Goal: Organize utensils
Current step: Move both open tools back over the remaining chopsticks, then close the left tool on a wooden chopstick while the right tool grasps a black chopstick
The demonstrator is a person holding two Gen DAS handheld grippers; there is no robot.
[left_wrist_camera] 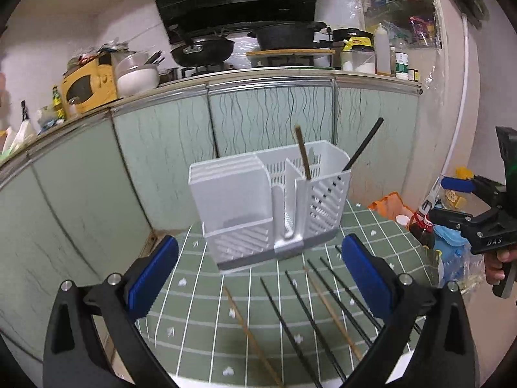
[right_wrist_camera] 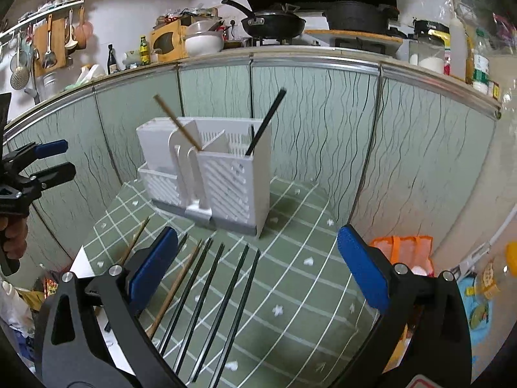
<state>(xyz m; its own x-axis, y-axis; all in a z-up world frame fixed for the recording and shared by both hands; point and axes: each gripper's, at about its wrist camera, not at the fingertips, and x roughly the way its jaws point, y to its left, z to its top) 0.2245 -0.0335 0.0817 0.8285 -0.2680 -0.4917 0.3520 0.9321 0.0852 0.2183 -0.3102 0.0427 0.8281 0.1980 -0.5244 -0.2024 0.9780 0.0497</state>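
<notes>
Both grippers, left and right, tilted downward, jaws wide, empty.

- A table under a green gridded cloth is carrying everything.
- A white utensil caddy is standing on it.
- Black chopsticks and wooden chopsticks are lying loose in front.

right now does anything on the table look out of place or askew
Nothing is spilled or broken. Two chopsticks stand in the white holder; the other chopsticks lie loose on the green cloth, unsorted.
</notes>
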